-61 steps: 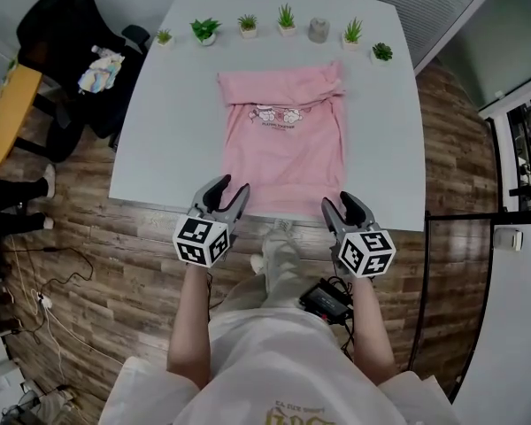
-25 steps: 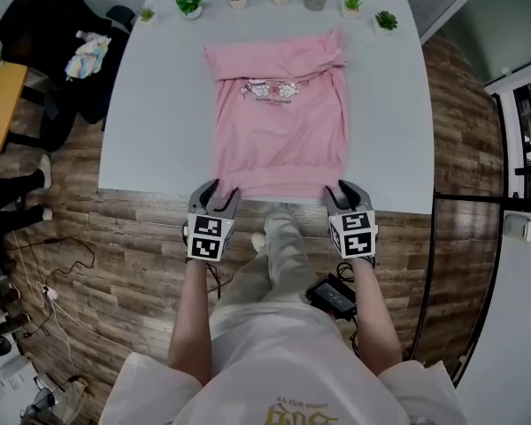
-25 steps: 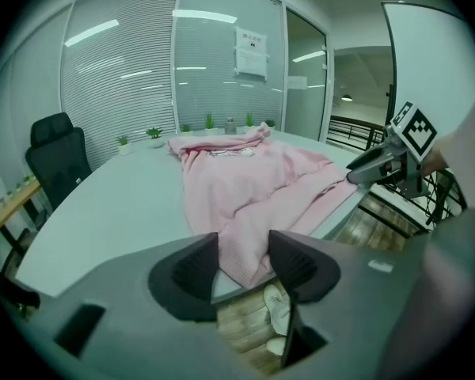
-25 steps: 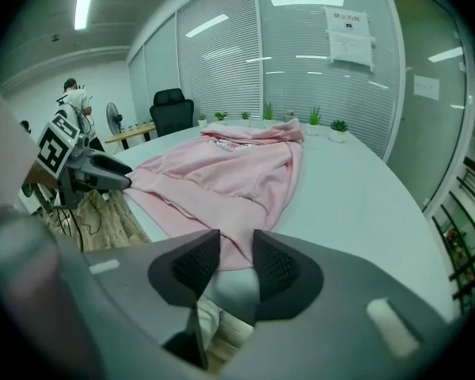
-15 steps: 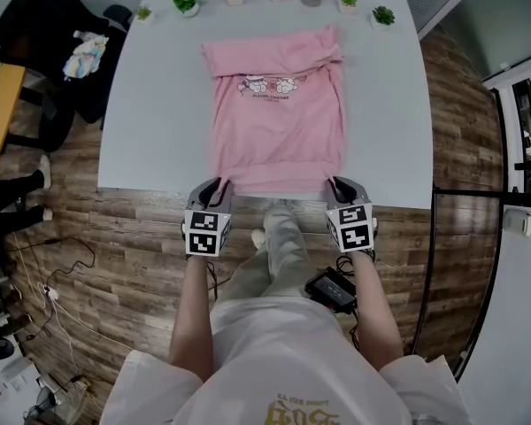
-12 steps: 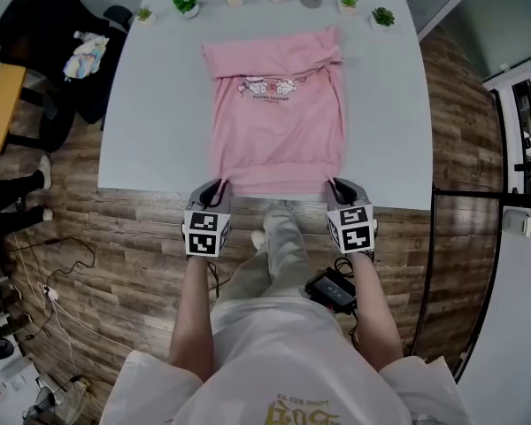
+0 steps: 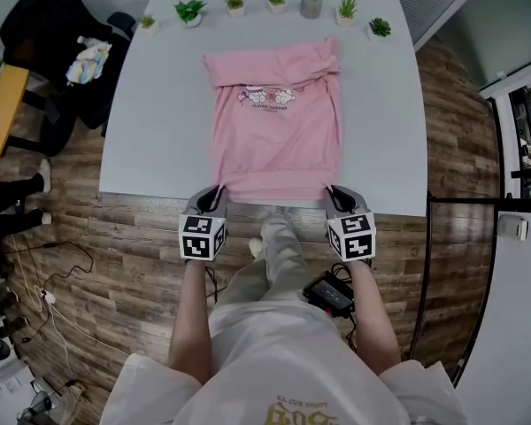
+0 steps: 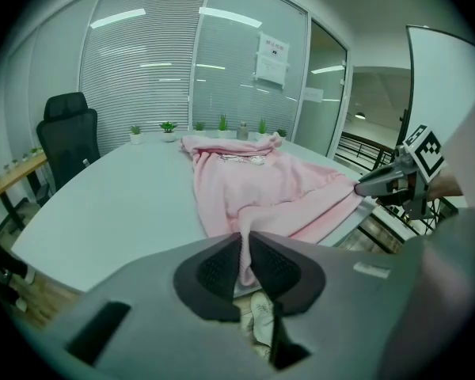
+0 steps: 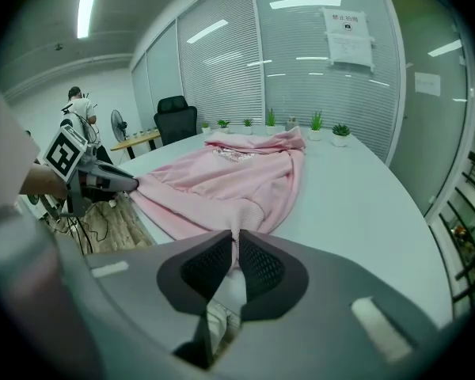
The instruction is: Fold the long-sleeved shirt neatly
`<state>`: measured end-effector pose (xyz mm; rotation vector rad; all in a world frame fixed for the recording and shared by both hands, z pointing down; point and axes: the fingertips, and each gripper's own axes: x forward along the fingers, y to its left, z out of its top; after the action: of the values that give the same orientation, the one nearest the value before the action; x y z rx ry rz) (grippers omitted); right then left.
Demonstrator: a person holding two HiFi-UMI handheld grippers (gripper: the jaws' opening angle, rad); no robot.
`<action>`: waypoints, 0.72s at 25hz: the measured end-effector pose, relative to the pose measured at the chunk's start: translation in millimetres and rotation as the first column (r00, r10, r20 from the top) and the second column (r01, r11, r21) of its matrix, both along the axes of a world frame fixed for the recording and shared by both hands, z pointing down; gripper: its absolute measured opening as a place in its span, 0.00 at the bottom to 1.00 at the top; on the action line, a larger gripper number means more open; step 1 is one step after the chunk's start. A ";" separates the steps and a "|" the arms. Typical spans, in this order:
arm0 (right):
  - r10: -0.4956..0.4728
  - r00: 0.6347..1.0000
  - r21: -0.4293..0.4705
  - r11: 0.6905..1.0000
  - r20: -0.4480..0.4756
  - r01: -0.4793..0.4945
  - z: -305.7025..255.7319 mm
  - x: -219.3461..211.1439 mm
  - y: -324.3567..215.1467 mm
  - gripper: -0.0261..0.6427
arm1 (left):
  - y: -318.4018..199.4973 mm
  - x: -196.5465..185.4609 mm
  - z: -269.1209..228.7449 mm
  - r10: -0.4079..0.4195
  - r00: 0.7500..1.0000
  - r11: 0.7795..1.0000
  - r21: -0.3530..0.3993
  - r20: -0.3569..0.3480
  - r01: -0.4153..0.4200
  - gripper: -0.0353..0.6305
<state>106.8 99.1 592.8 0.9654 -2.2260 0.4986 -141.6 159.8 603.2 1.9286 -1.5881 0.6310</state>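
We saw the pink long-sleeved shirt [image 7: 274,122] lying flat on the bench [image 7: 150,131], roughly rectangular w/ sleeves tucked in and bunched at the far end. Soft knit fabric, small print across the chest, ribbed hem band along the bench's near edge. The bench top was smooth, pale grey, w/ rounded corners.

Left gripper [image 7: 217,195] sat at the hem's left corner, right gripper [image 7: 332,193] at the right corner, both angled down. Their jaws had just been closing. In the left gripper view the black, dimpled pads [image 8: 222,266] pinched a thin pink fold, nearly together. Same in the right gripper view: textured pads [image 9: 260,266] clamped on the ribbed hem, w/ cloth rising in a soft ridge between the two grippers.

A row of small potted plants [image 7: 190,10] lined the far edge, plus a grey cylindrical pot [image 7: 311,5]. Wood-plank floor [image 7: 88,237] below.
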 end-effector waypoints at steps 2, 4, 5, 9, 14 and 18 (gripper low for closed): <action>0.003 1.000 0.007 1.000 0.012 -0.003 -6.4 0.7 0.1 0.10 | -0.3 0.4 -6.1 0.000 1.000 1.000 0.012 -0.003 0.000 0.10; 0.010 1.000 0.012 1.000 0.027 -0.010 -13.8 1.4 1.3 0.10 | 0.6 0.3 -13.6 -0.002 1.000 1.000 0.026 -0.010 0.002 0.10; 0.012 0.999 0.015 1.000 0.035 -0.013 -18.4 1.4 1.8 0.10 | 1.2 -0.2 -18.2 -0.006 1.000 0.999 0.034 -0.016 0.006 0.10; 0.003 0.998 0.043 0.999 0.061 -0.006 -40.8 2.3 2.6 0.10 | 2.3 -2.3 -41.0 -0.029 0.998 0.996 0.077 -0.048 0.032 0.10; -0.007 0.996 0.087 0.996 0.093 -0.001 -68.6 2.2 4.3 0.10 | 5.1 -2.8 -71.0 -0.030 0.998 0.991 0.131 -0.047 0.036 0.10; -0.022 0.993 0.111 0.994 0.115 0.009 -88.6 2.5 11.1 0.10 | 12.0 -0.7 -93.1 -0.015 1.000 0.987 0.160 -0.018 0.018 0.10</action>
<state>109.4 110.3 504.2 0.9974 -2.3845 0.4382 -142.3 171.9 510.1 2.0280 -1.6884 0.4921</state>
